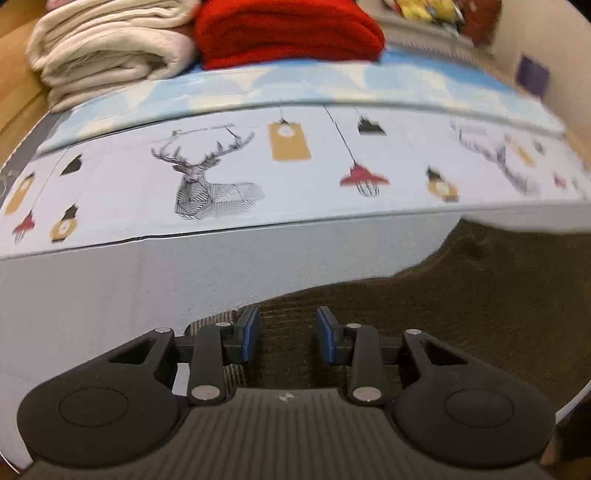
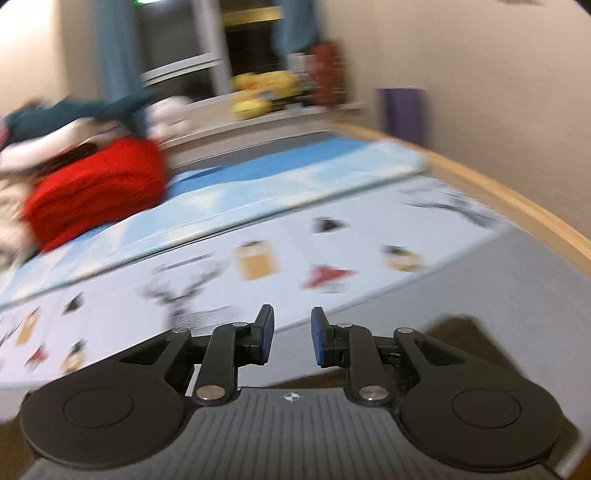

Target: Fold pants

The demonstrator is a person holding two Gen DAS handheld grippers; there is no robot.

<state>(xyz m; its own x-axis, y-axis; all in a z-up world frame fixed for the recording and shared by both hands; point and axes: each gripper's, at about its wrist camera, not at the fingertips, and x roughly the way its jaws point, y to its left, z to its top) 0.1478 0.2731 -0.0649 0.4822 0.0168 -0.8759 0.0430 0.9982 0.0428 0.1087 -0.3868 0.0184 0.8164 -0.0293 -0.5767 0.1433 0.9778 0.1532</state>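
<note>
We judge we are at the reach: left tongs (image 1: 287, 334) and right tongs (image 2: 291, 334) gape empty over the dark pants (image 1: 480, 295); next we pinch an edge

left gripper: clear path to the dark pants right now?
Probably yes. The left gripper is open, holds nothing, and hangs directly over the dark pants spread on the grey sheet. Nothing lies between them; the red blanket sits far back on the bed.
</note>
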